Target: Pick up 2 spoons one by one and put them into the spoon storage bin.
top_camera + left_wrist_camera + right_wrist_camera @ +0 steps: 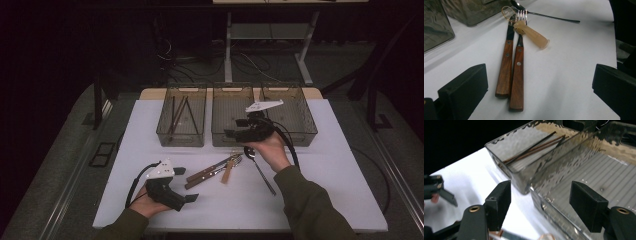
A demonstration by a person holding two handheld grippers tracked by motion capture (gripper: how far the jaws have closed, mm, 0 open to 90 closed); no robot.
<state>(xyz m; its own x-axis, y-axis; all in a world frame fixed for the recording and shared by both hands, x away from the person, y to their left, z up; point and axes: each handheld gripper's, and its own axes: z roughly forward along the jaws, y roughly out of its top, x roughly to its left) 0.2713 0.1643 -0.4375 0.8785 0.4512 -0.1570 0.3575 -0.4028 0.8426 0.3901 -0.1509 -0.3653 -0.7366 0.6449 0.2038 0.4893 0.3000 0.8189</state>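
Two wooden-handled pieces of cutlery, a knife (505,67) and a fork (517,75), lie side by side and touching on the white table (320,170), their handles toward the person and their metal ends pointing toward the bins. Across their far ends rests a pale, translucent plastic utensil (532,36), its stubby handle angled off to one side in the left gripper view. Just beyond it lies a metal spoon (544,15), its bowl near the fork's tines and its thin handle running away across the table. The left gripper (182,185) rests low near the table's near edge, held in the person's left hand (145,202), its jaws spread wide apart with nothing between them; in its own view the two wooden handles lie on the table ahead, between the two black pads. The right gripper (231,131) is held up over the middle of the table in the right hand (270,147), above the spoon's bowl, and points toward the front wall of the middle bin (584,177). Its jaws stand apart and empty. Three clear, smoky plastic bins sit in a row along the far side of the table: the left bin (181,134) holds several dark chopsticks (534,147), and the right bin (300,134) stands just beside the middle one.
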